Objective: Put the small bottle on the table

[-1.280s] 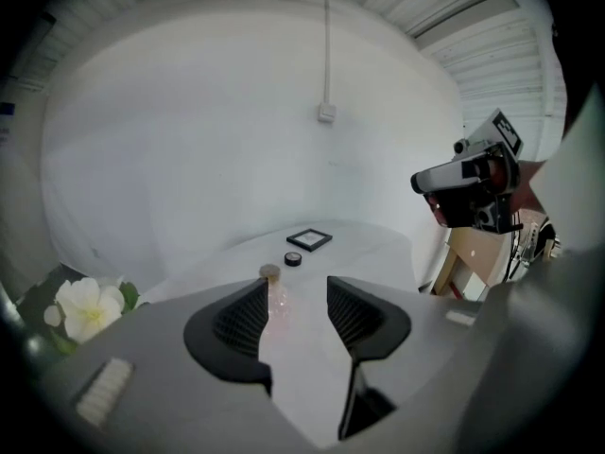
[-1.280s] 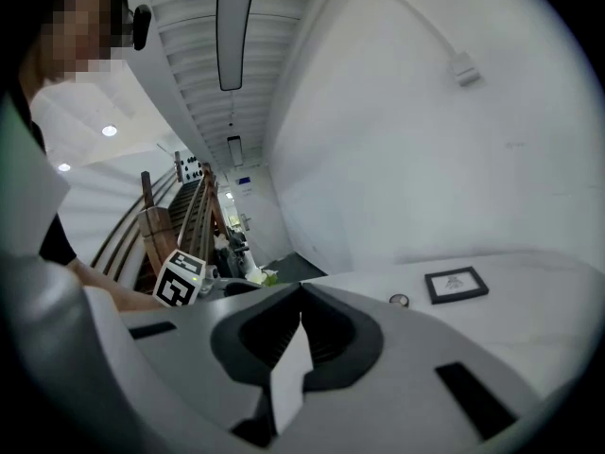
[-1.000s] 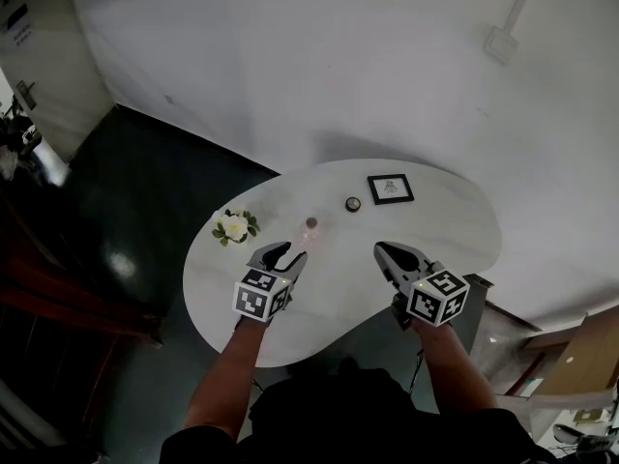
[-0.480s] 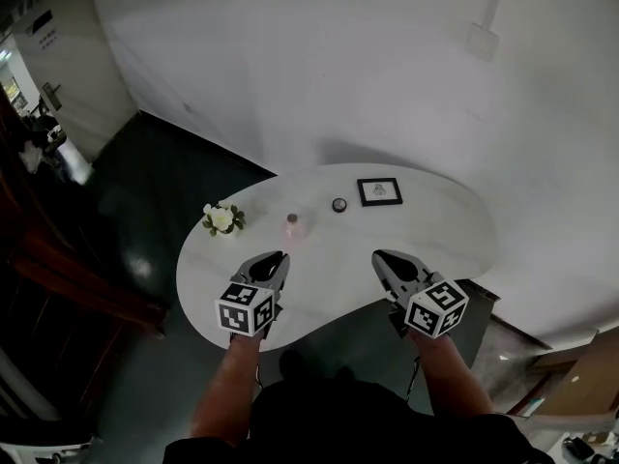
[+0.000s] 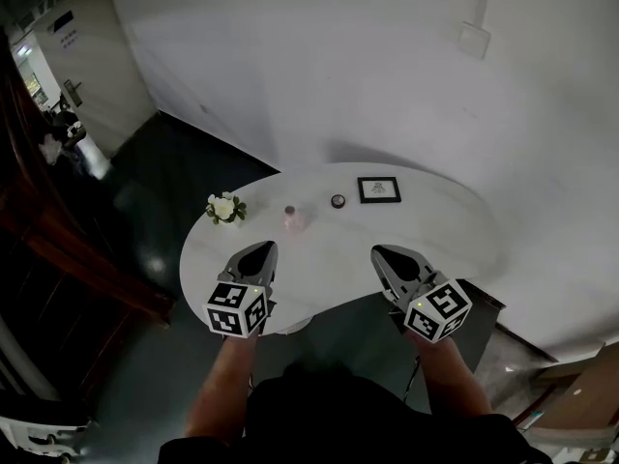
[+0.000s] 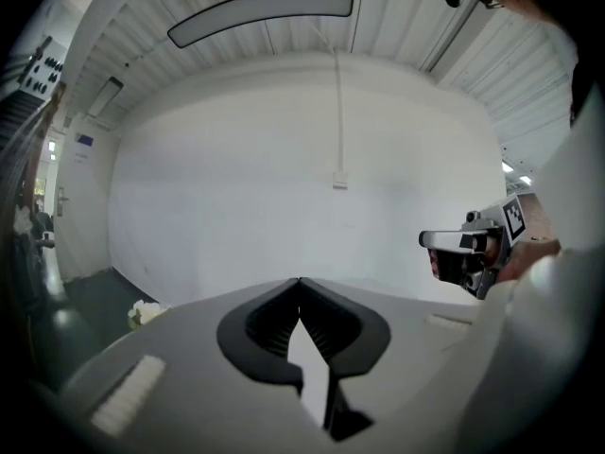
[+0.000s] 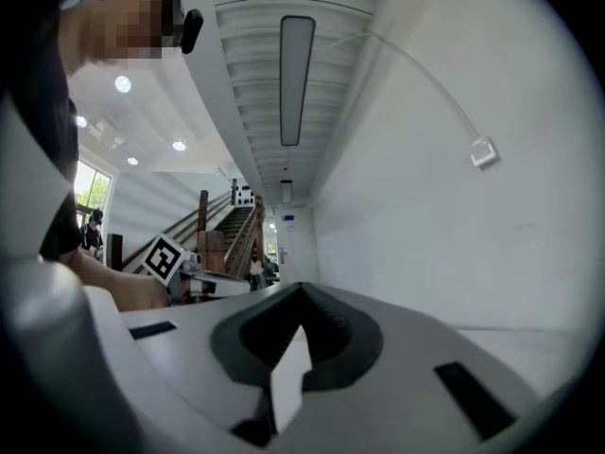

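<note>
The left claw (image 5: 261, 250) has retreated and closed empty, the small bottle (image 5: 289, 218) standing at its one o'clock on the surface (image 5: 426, 222): placement looks done.

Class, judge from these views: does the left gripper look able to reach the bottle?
Probably yes. The bottle stands alone on the table ahead of the left gripper, with nothing between them; its shut jaws would have to open first.

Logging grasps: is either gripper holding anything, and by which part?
Nothing. Left gripper and right gripper are shut, empty; small bottle stands on the table.
</note>
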Demonstrator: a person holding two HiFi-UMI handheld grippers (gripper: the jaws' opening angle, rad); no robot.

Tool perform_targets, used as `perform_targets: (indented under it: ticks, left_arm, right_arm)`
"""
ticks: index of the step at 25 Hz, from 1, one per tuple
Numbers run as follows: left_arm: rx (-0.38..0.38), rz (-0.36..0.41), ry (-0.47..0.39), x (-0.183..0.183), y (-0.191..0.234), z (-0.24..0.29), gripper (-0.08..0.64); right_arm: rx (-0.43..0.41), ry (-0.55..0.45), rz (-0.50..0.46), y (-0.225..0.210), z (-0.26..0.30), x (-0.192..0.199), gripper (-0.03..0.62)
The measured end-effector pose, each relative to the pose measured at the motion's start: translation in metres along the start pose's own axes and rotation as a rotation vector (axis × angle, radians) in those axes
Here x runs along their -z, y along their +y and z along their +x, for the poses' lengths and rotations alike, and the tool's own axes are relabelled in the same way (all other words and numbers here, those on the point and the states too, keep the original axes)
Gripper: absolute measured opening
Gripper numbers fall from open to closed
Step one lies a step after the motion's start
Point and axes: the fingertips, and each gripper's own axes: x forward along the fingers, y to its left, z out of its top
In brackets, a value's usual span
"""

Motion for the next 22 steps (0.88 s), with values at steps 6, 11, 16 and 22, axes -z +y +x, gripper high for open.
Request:
perform_targets:
  ticks: [6, 11, 16, 22]
  left_arm:
    - [0.014, 0.063, -0.038, -0.024, 0.004, -0.012, 0.011]
    - [-0.002, 0.049, -0.046, -0.029, 0.019, -0.017, 0.011]
    - [-0.002, 0.048, -0.040, -0.025, 0.030, -0.022, 0.011]
    - [0.004, 0.021, -0.038, -0.015, 0.037, -0.030, 0.011]
  right_arm:
    - [0.030, -0.008, -0.012, -0.005, 0.006, -0.014, 0.009]
    - [0.016, -0.007, -0.037, 0.009, 0.024, -0.019, 0.009]
    - [0.010, 0.001, -0.010, 0.019, 0.033, -0.011, 0.011]
    - [0.031, 0.005, -0.015, 0.025, 0.032, -0.009, 0.011]
